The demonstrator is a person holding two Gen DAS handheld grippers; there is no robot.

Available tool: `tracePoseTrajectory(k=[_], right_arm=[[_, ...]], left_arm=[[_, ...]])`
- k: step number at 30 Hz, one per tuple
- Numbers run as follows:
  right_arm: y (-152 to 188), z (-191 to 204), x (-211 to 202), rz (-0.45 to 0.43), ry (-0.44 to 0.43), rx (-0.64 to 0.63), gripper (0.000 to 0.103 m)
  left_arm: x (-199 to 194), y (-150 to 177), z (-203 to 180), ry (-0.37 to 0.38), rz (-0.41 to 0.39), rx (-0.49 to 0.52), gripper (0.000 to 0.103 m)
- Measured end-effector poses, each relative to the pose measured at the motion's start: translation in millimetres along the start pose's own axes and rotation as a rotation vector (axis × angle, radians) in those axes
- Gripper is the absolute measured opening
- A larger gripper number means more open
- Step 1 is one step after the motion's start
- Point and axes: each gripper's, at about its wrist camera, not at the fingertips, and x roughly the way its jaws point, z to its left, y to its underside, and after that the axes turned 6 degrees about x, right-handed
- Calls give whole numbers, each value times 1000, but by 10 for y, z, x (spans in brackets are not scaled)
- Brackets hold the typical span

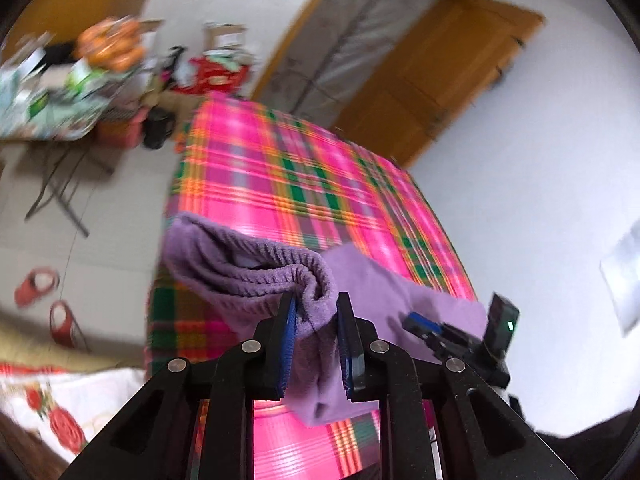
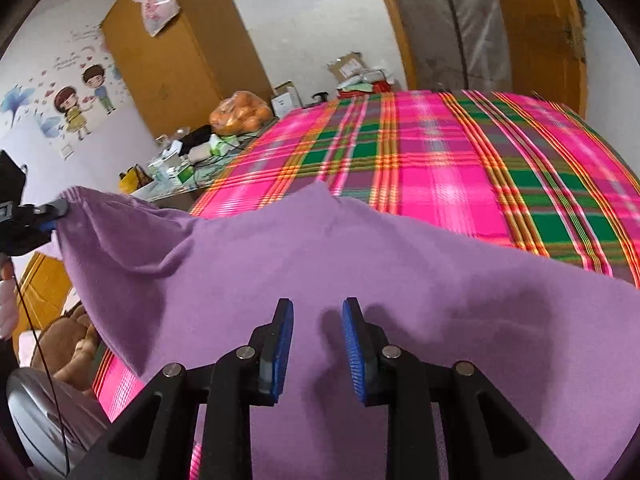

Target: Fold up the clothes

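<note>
On the plaid bed [image 2: 460,168], the folding's barely begun: left gripper [image 1: 316,312] clenches the purple garment's [image 2: 340,264] ribbed hem at 9 o'clock, right gripper [image 2: 318,320] hovers released.

White walls [image 1: 520,160] and a wooden door [image 1: 440,76] fill the upper right. A cluttered side table [image 1: 60,112] stands upper left. Cartoon stickers [image 2: 80,104] mark the left wall.

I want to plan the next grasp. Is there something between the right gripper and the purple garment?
Nothing visible stands between them. The right gripper is open, directly over the purple garment, which spreads on the plaid bed cover. The left gripper already pinches the ribbed hem, off to the side.
</note>
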Motion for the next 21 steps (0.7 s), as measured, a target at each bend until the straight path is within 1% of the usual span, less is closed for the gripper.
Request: tracePoseTrajectory(k=[3,6,8,10,12,15,18,19,21], right_arm=[[-3,-160,-52,-6,15,48,27],[-6,-320,-118,-16,31,93,27],[8,-405,-142,-16,37,116,27],[22,-490,-167,-17,43,139,27],[30,-549,-173,-14,46,159,27],[53,-626,-172,-8,47,184,27],[89,-696,-163,5,37,210,27],[100,-721,-156,11,29,221,27],[110,-741,-152,12,10,235,28]], left_arm=[[265,-108,-466,29,57,129,20],[550,-121,-914,65,122,250,20],[758,-77,-1158,86,171,314,20],[1034,15,-1405,104,239,384,20],[1330,126,-1585,125,314,425,20],[1678,287,-1691,146,401,450,20],[1852,341,-1692,173,455,443,21],[1834,336,-1681,185,448,440,23],[1706,269,-1639,239,396,419,27]])
